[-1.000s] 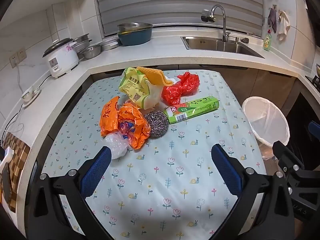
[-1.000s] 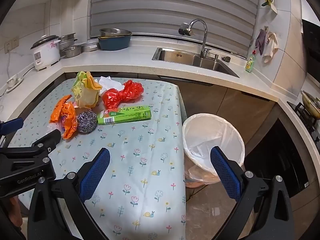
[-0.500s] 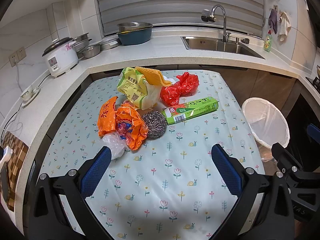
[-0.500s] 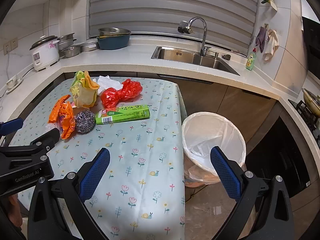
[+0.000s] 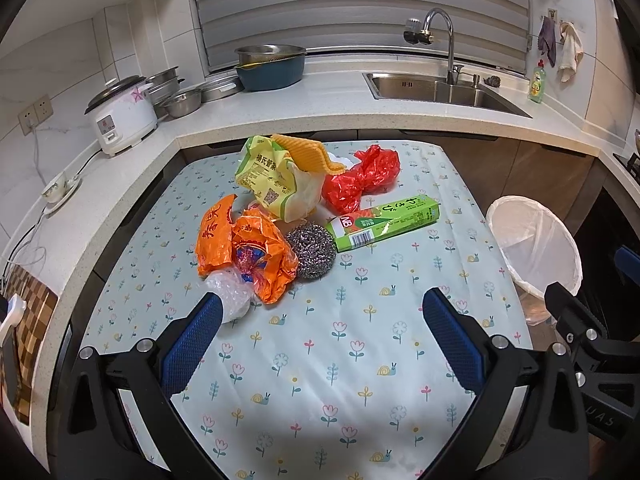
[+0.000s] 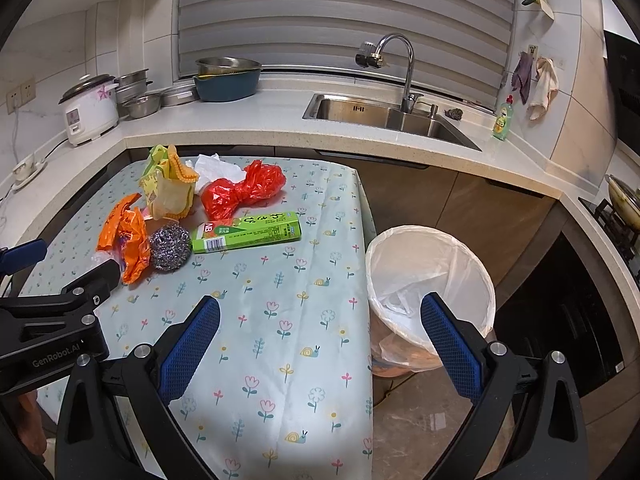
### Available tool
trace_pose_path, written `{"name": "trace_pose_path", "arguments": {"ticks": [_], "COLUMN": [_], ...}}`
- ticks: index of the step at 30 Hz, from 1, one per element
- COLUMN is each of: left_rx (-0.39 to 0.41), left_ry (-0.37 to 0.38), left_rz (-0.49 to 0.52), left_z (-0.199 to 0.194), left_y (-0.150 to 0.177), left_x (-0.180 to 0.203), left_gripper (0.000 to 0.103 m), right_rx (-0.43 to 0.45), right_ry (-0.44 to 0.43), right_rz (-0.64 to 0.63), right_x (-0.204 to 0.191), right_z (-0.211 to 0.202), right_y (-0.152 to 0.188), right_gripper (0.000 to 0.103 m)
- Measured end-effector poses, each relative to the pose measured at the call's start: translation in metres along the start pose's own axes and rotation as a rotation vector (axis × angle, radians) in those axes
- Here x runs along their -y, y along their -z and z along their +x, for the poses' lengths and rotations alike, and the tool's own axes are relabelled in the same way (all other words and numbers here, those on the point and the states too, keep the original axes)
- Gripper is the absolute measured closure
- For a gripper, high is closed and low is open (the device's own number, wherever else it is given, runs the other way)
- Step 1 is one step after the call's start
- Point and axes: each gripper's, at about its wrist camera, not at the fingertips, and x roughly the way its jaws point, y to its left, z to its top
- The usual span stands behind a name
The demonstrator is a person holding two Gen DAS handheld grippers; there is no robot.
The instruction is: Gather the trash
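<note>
Your left gripper [image 5: 320, 316] and right gripper [image 6: 318, 322] both hover spread wide and empty, since nothing is picked yet. The trash pile [image 5: 304, 216] sits bunched mid-table, and the lined bin [image 6: 430, 280] stands just beside the table's edge, so each drop is short.

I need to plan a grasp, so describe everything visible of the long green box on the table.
The long green cardboard box is a slim rectangular carton, closed and seemingly undented. It has a red and white logo patch and a barcode at its left end, and dark script along the top. It lies flat on the floral tablecloth, angled slightly. Its left end sits close to the round steel wool scourer; the crumpled red plastic bag lies just behind it. No gripper touches it.
</note>
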Motion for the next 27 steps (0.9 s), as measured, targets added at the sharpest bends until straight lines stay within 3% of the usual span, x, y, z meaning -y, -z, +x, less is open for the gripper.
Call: {"name": "trace_pose_path", "arguments": {"ticks": [27], "left_rx": [0.010], "left_ry": [-0.002], "left_rz": [0.006], "left_z": [0.0029], "left_y": [-0.0006], "left_x": [0.0024], "left_gripper": [0.007], "right_rx": [0.001], "right_ry": [-0.001], "right_rz": [0.002], "right_x": [-0.0001], "right_z": [0.0004], "right_y": [0.0005], "right_gripper": [0.007]}}
